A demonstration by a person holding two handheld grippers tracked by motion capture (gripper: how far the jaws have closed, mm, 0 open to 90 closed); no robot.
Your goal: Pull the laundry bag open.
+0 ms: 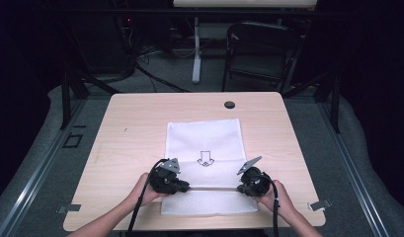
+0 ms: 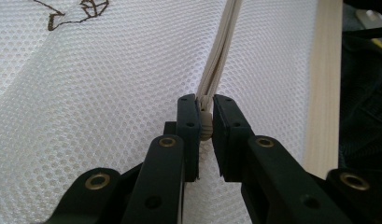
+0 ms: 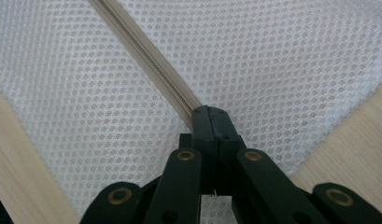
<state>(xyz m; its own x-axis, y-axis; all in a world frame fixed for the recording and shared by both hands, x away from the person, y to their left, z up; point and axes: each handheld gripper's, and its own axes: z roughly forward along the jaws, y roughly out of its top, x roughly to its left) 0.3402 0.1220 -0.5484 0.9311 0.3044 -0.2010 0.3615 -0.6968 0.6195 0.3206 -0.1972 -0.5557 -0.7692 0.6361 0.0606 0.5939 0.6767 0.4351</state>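
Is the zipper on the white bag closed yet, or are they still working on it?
Done: both grippers have their grip. The left gripper is shut on the zipper pull; the right gripper pinches the zipper at its other end. In hand: the mesh bag lies flat. Left: the sliding; I cannot tell if it's closed.
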